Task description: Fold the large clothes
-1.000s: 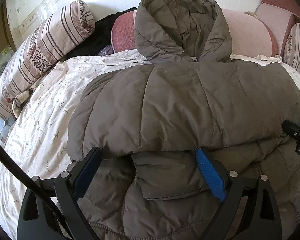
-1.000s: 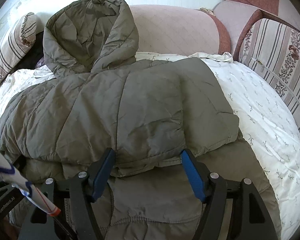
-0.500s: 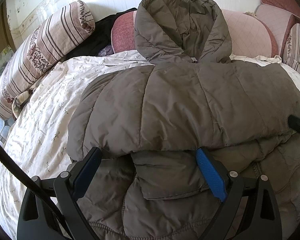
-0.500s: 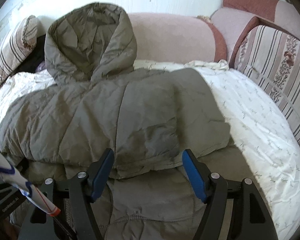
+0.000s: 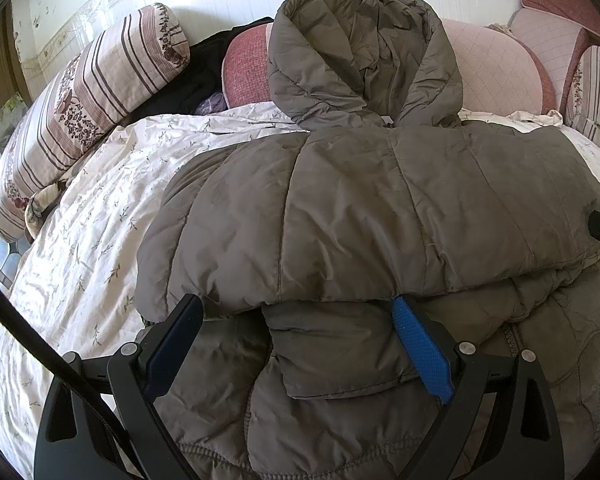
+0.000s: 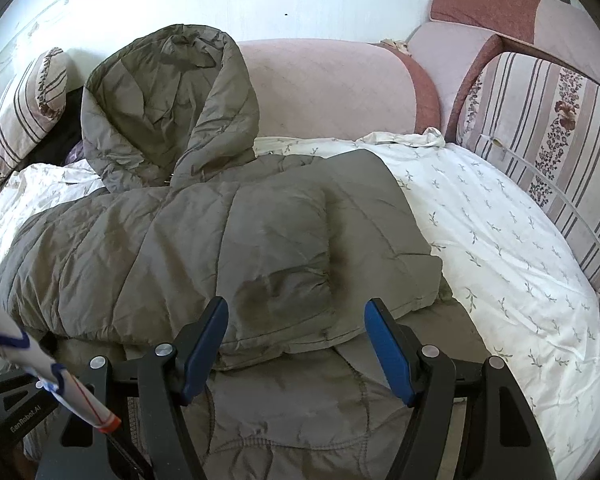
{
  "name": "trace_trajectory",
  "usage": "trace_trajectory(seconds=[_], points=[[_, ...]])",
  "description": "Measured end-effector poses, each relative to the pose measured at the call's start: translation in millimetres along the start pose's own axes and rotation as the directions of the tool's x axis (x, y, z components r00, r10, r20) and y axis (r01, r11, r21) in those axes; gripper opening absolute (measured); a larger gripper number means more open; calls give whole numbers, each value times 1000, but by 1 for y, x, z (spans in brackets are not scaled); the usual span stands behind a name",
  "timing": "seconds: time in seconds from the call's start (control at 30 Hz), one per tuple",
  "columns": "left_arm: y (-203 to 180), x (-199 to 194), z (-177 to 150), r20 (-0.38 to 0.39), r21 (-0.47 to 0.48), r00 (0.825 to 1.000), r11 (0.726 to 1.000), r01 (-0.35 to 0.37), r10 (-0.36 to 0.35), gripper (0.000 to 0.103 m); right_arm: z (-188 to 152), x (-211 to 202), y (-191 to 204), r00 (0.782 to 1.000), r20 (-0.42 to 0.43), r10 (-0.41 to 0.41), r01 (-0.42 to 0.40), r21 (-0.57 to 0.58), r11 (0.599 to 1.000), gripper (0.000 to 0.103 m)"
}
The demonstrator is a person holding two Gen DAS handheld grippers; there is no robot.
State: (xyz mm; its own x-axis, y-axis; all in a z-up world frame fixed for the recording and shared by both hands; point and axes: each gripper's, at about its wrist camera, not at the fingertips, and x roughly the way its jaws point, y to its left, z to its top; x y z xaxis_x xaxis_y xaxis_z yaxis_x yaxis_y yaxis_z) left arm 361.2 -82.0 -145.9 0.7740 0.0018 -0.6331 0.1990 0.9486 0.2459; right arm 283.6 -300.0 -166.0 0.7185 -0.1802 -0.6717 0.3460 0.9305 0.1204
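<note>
A grey-brown hooded puffer jacket (image 5: 380,208) lies on the bed, its hood (image 5: 364,48) propped against the cushions at the back. A sleeve is folded across the body, and the fold's near edge bulges toward me. My left gripper (image 5: 296,308) stands open at that edge, a loose flap of jacket lying between its blue pads. In the right wrist view the jacket (image 6: 220,240) and hood (image 6: 168,100) show again. My right gripper (image 6: 296,306) is open too, with the folded sleeve's end between its fingers and no pad pressing on it.
A white leaf-print sheet (image 6: 500,240) covers the bed. A striped bolster (image 5: 92,120) lies at the left and pink cushions (image 5: 492,76) along the back. Dark clothing (image 5: 204,76) is behind the bolster. A striped padded side (image 6: 540,140) borders the right.
The right wrist view has tipped up a little, so the jacket sits lower in it. In the left wrist view the right gripper's black tip has slid toward the right edge. The left gripper has kept still.
</note>
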Motion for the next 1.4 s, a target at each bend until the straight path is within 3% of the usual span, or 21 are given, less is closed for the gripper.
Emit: trace_trajectory(seconds=[0.4,0.53,0.8,0.97,1.1,1.27,1.4], points=[[-1,-1,0,3,-2,1000,1000,-1,1,95,-1,-1,0,1000,4,0,0,0,1000,75],[7,-11,6,35,-39,999,999,4,-3,95,0,-8,-2,1000,17,0,0,2,1000,75],[50,-19,18,36,-211,996,974,84,-78,95,-7,-61,-17,997,25,75,-76,72,994,75],[66,-28,21,53,-255,993,960,118,-108,95,-16,-103,-8,989,-1,146,-146,81,986,75],[76,-39,23,77,-283,988,948,148,-131,95,5,-141,9,985,22,172,-173,33,984,75],[90,-49,24,105,-305,986,939,158,-132,95,53,-178,27,964,12,267,-267,17,963,75],[102,-47,24,103,-336,986,928,161,-133,95,95,-187,40,966,22,258,-258,-20,966,75]])
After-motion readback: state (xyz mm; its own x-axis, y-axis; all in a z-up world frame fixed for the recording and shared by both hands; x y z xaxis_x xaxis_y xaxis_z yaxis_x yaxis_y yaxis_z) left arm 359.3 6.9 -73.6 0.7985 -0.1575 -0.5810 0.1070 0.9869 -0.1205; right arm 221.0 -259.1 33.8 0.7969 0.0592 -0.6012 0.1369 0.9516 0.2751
